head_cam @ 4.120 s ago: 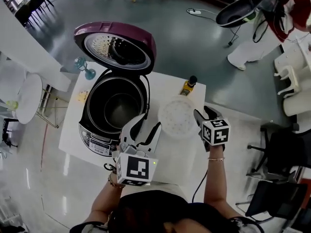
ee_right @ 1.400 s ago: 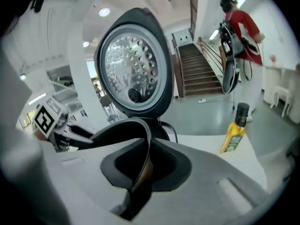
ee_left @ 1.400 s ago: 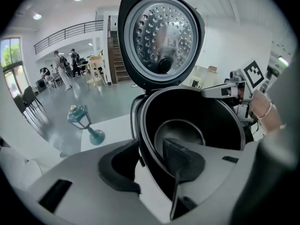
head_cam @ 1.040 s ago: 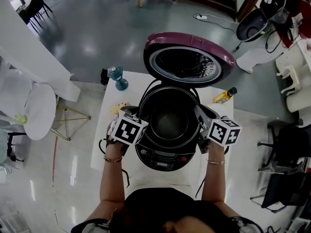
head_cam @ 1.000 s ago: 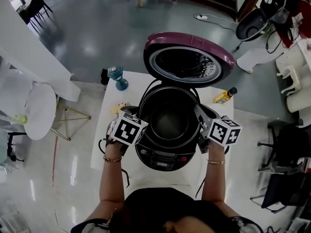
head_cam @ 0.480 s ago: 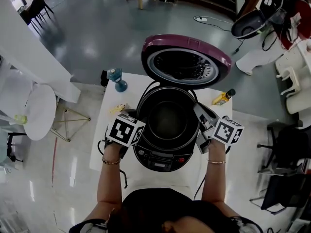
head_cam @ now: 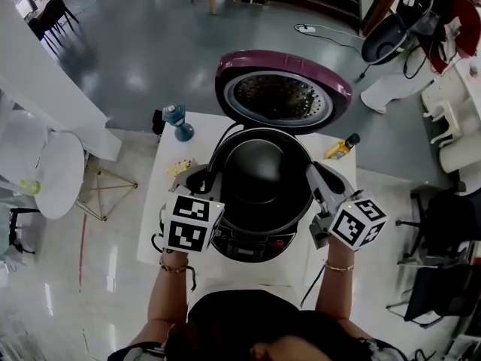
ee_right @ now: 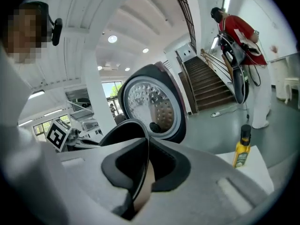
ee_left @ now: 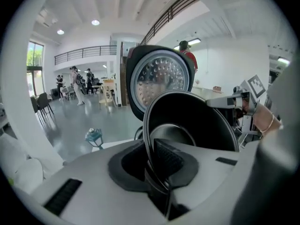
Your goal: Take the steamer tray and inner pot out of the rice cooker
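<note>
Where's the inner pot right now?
Head view, centre: the inner pot is held over the rice cooker, in front of its open lid, rim gripped on each side by the left hand-held gripper and right hand-held gripper.

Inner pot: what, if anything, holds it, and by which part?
Both grippers hold the inner pot by its rim: the left gripper, its jaws just closed further, pinches the left edge; the right gripper pinches the right edge.
</note>
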Available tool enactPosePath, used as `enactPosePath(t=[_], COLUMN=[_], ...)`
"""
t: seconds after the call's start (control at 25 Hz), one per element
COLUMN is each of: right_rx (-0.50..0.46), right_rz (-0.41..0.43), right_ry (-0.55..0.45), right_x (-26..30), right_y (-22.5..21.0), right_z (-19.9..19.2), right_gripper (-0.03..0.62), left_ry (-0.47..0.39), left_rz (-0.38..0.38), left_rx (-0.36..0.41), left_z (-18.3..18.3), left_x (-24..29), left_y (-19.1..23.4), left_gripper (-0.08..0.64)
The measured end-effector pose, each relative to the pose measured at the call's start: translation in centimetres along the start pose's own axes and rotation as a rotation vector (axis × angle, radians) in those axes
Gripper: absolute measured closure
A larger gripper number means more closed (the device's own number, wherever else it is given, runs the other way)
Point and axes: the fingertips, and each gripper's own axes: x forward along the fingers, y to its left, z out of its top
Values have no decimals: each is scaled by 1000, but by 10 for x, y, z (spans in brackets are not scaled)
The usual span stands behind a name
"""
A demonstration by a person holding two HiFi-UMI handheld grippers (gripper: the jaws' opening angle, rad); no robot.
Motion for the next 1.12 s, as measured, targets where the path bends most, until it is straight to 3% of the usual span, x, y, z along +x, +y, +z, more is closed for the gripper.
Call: enactPosePath(t=[0.2, 0.4, 0.84, 0.96, 1.12], right_rx=[-58, -75, -72, -102, -71], right_rz=[4, -5, 3, -42, -60], right_ry=[-23, -58, -68, -70, -100], right_x=[-21, -38, -69, -86, -122], right_y=[21, 37, 50, 47, 38], right_z=[10, 16, 1, 3, 8], right_gripper=[565, 565, 563, 563, 563], left_ry=[-195, -348, -475, -513, -541], left_rz=[25, 42, -34, -51, -85], left_rx=[-24, 33, 115, 162, 197], left_z=[28, 54, 61, 72, 84], left_x=[-33, -67, -102, -110, -114], left_y=[0, -7, -33, -51, -85], left_gripper=[534, 537, 531, 529, 529])
